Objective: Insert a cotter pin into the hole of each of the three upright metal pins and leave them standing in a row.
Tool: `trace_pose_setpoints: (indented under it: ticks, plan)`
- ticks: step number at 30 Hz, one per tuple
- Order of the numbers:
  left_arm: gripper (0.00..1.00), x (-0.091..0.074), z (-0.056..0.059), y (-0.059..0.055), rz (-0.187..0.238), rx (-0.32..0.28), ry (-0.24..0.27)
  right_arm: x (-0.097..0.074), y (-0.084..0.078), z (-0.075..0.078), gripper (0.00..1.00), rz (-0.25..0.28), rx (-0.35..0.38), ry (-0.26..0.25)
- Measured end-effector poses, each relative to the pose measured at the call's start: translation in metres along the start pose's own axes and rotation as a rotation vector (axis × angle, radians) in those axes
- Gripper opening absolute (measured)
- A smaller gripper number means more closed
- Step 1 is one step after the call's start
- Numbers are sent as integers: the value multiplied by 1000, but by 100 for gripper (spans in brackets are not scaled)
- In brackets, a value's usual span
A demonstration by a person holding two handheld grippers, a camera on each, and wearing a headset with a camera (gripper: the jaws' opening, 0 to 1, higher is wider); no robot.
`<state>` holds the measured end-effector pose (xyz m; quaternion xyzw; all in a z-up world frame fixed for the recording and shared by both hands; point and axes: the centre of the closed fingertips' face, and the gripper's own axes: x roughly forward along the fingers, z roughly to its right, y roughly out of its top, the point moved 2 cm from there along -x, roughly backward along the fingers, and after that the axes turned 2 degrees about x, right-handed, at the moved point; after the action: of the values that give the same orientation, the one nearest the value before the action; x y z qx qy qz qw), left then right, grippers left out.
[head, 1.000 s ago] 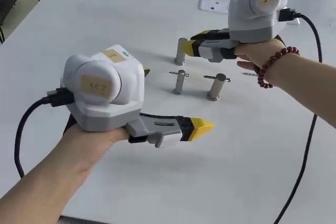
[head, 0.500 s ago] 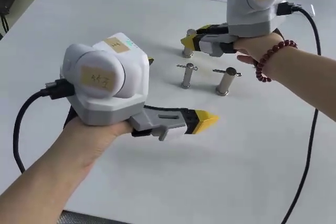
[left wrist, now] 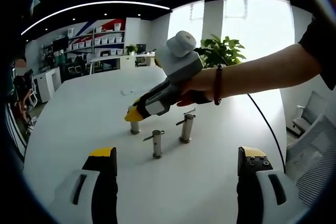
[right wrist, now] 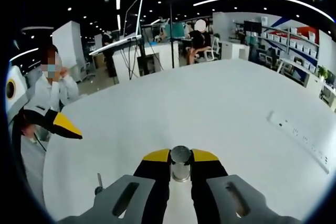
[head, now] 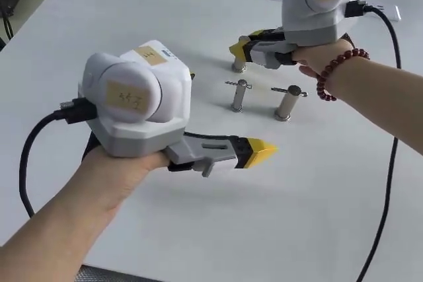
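Currently the right gripper point(right wrist: 181, 156) clamps the metal pin point(right wrist: 181, 165), likely stiff, slick and tip-prone, at its head; left gripper point(left wrist: 177, 153) jaws apart.

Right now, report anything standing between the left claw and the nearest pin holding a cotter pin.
Nothing visible does. Only bare table lies between the open left claw and the nearest pin; the right claw sits beyond, on the far pin.

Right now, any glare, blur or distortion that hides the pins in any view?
Head view: even light, soft shadows, middle pin and right pin sharp. Left gripper view: fisheye curves the table, windows blown out, foreground clear. Right gripper view: heavy fisheye, slightly soft, but the far pin between the jaws is readable.
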<state>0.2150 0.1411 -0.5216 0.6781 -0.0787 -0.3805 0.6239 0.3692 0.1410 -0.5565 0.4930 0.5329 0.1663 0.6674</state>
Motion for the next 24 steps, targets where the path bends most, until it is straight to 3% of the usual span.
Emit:
trace_pose_setpoints:
  ticks: [7,14,24]
  plan:
    - [95,0,-1,2,7,3,2,-8,-5,6,8,0,46,0]
    - [96,-2,-5,3,15,-10,9,-26,-11,16,8,-8,35,-21]
    - [97,2,4,5,20,3,-26,-58,-24,30,8,-30,23,-53]
